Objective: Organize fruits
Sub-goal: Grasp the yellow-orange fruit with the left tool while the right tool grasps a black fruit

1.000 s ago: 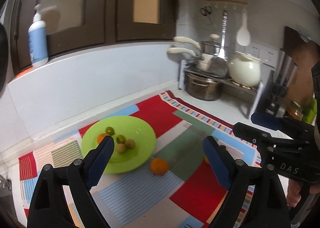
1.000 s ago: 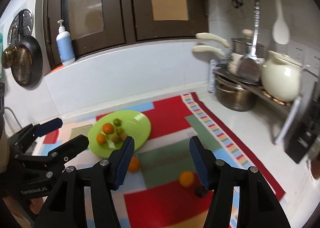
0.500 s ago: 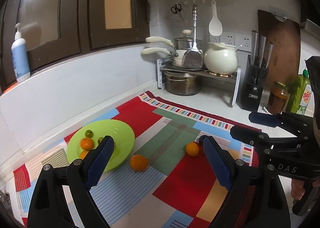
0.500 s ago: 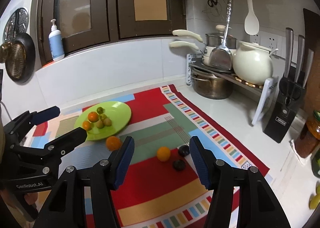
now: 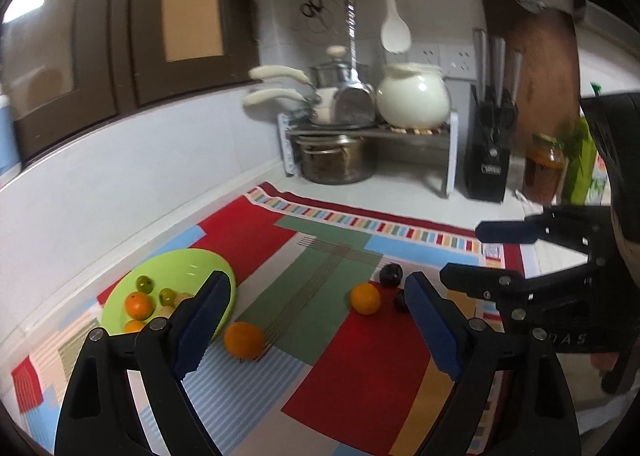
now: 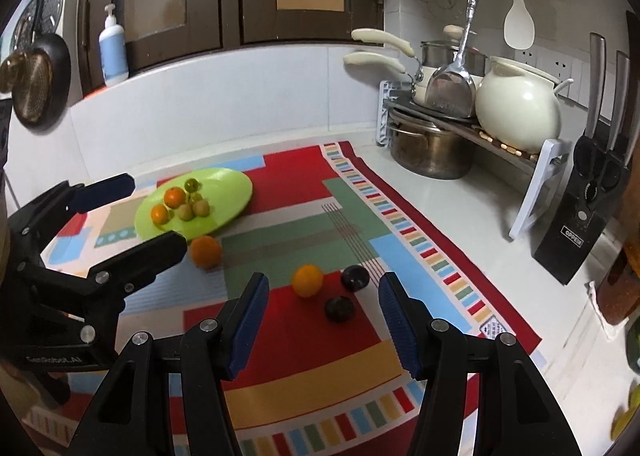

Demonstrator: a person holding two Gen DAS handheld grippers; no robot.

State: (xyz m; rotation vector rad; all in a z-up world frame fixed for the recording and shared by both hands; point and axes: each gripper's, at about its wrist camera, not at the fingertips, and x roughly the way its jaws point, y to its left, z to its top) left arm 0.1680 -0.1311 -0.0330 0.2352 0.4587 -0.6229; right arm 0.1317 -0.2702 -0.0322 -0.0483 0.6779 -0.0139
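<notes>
A green plate (image 6: 228, 183) holds several small oranges and green fruits at the mat's far left; it also shows in the left wrist view (image 5: 188, 262). Two oranges lie loose on the mat: one beside the plate (image 6: 205, 252) (image 5: 244, 340), one at the middle (image 6: 307, 280) (image 5: 365, 298). Two dark plums (image 6: 355, 278) (image 6: 339, 308) lie next to the middle orange; one shows in the left wrist view (image 5: 391, 274). My left gripper (image 5: 316, 326) is open and empty above the mat. My right gripper (image 6: 324, 320) is open and empty, just short of the plums.
A colourful patchwork mat (image 6: 288, 340) covers the counter. A rack with pots and a cream pot (image 6: 520, 103) stands at the back right, with a black knife block (image 6: 580, 223) beside it. A jar (image 5: 546, 167) stands at the right. A soap bottle (image 6: 113, 49) sits on the ledge.
Both grippers have swung right and pulled back, so the plate now sits farther left and the loose oranges and plums come into view. Both stay open and empty.
</notes>
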